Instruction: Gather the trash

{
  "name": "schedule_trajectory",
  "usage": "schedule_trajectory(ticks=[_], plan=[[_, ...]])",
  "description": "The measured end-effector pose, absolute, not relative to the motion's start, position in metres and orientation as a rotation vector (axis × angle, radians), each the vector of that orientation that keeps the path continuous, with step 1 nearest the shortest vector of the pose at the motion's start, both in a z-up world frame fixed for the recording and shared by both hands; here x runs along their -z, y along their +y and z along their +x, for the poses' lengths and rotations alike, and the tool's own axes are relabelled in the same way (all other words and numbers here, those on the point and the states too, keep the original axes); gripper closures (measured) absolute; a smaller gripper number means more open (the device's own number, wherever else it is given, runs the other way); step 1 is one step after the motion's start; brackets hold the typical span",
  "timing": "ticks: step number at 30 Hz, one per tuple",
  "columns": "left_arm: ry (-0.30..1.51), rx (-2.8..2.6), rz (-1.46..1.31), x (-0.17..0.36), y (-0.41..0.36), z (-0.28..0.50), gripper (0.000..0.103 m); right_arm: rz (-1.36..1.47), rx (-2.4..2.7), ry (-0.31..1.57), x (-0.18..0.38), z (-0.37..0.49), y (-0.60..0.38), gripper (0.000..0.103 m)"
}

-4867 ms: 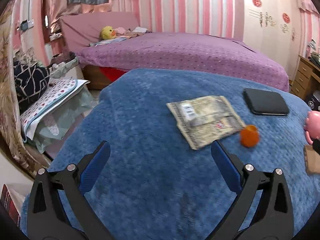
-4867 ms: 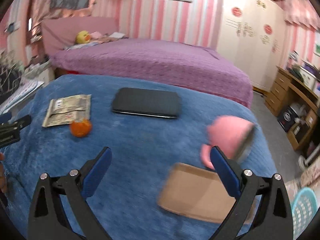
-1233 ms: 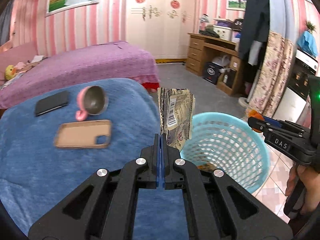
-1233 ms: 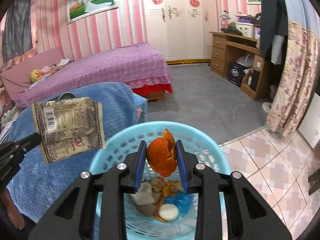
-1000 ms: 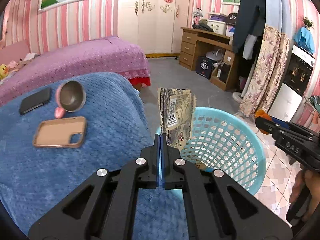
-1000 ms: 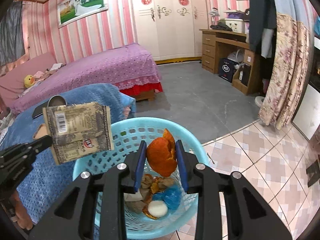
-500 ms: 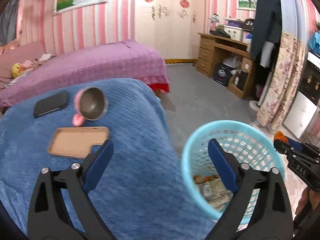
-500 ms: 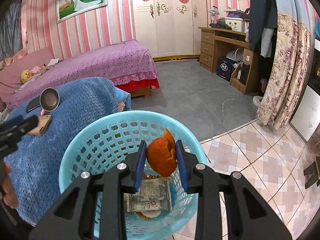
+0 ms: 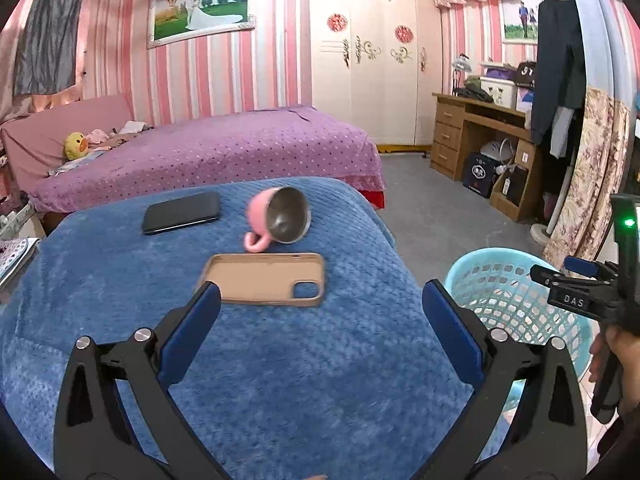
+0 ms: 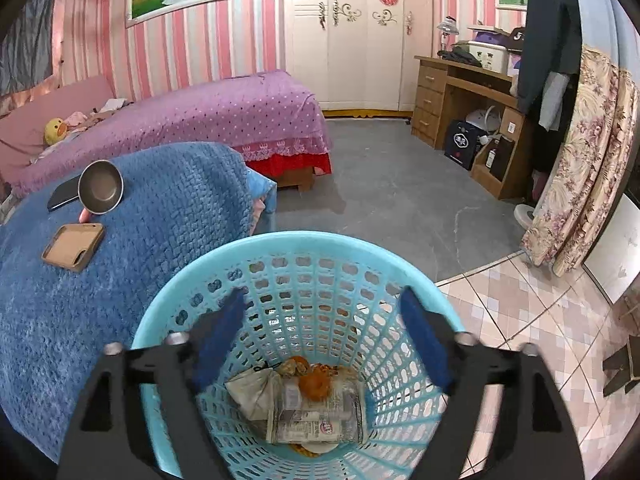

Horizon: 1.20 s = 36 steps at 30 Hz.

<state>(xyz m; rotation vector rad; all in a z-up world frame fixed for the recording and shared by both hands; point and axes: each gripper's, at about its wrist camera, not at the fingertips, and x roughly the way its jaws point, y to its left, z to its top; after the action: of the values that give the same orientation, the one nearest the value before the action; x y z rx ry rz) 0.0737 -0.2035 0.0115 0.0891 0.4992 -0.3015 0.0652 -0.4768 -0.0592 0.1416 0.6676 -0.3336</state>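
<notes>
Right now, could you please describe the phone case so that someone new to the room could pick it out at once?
Find the blue blanket in front of the purple bed. Three things lie on it: a black phone, a tipped pink cup and, nearest its front edge, the phone case. It alone is tan, an empty shell with a camera cutout.

A blue blanket (image 9: 280, 360) carries a black phone (image 9: 182, 213), tipped pink cup (image 9: 280, 220) and tan phone case (image 9: 266, 278).

Pale turquoise lattice on the basket (image 10: 256, 256), holding an orange peel (image 10: 314, 386) over a grey-beige printed wrapper (image 10: 316, 416). Deep blue waffle-textured blanket (image 9: 120, 280) under a tan phone case (image 9: 264, 278), a black phone (image 9: 182, 213) and a pink cup (image 9: 278, 220) with a dull metal inside. Purple bedspread (image 9: 224, 152) dotted pale, pink-and-white striped wall (image 9: 200, 80).
</notes>
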Motion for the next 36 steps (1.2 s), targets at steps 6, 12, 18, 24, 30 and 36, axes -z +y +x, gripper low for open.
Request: schedule_trajectory(ticks=[6, 12, 18, 24, 30, 36], plan=[[0.475, 0.256, 0.064, -0.013, -0.163, 0.062, 0.005, 0.142, 0.329, 0.64, 0.037, 0.051, -0.447, 0.005], [0.46, 0.226, 0.049, -0.001, -0.133, 0.048, 0.005, 0.076, 0.293, 0.541, -0.002, 0.022, -0.393, 0.005], [0.471, 0.211, 0.031, 0.016, -0.11, 0.04, 0.005, 0.033, 0.278, 0.495, 0.018, 0.0, -0.344, 0.005], [0.473, 0.184, 0.047, 0.028, -0.102, 0.039, 0.005, 0.051, 0.241, 0.534, 0.047, -0.007, -0.335, 0.005], [0.475, 0.188, 0.04, 0.032, -0.101, 0.038, 0.005, 0.061, 0.263, 0.497, 0.047, -0.017, -0.339, 0.005], [0.459, 0.187, 0.044, 0.031, -0.104, 0.034, 0.005, 0.065, 0.28, 0.495, 0.048, -0.016, -0.345, 0.005]])
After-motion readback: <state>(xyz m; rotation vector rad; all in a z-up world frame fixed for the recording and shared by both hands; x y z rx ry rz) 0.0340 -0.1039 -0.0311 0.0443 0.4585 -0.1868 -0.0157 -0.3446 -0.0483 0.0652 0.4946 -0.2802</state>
